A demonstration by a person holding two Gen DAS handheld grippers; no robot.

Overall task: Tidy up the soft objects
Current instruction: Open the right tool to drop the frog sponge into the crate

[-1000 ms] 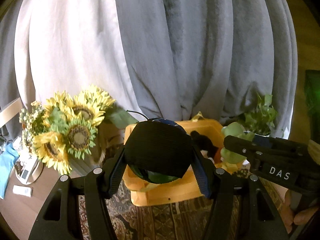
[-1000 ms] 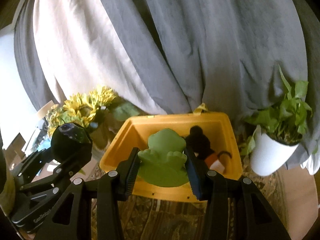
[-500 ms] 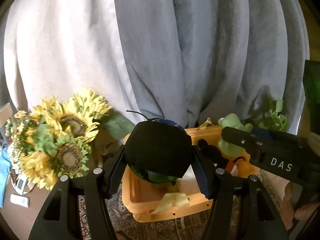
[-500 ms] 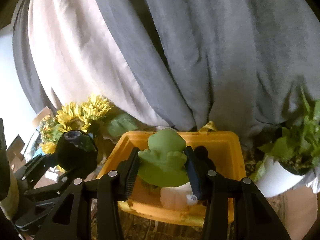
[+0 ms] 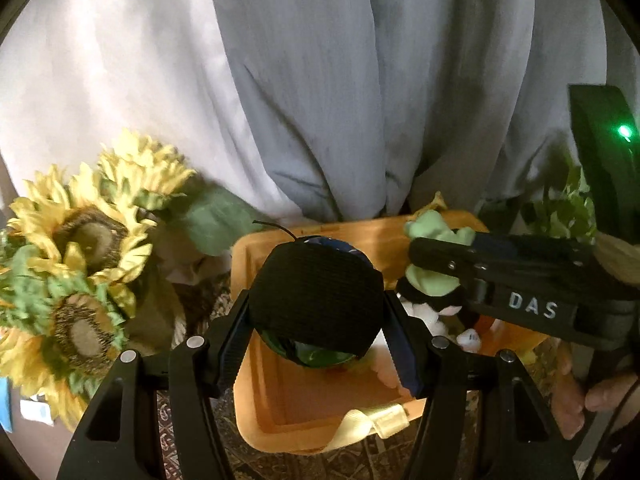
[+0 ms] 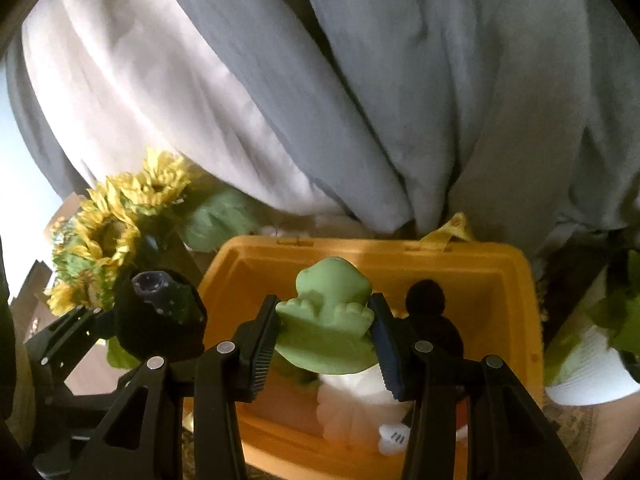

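Green frog toy [image 6: 328, 324] sits clamped between our right gripper [image 6: 326, 344] jaws; our left gripper [image 5: 316, 320] jaws clasp a black ball [image 5: 316, 300], both above the orange bin [image 6: 516, 300].

The black ball [image 5: 316, 300] covers much of the orange bin [image 5: 256, 380] floor, and the green frog [image 6: 332, 320] hides most of the white plush [image 6: 356, 404] beneath. The potted plant [image 6: 592, 364] runs off the right edge, blurred. The sunflowers [image 5: 80, 264] are cut off at the left.
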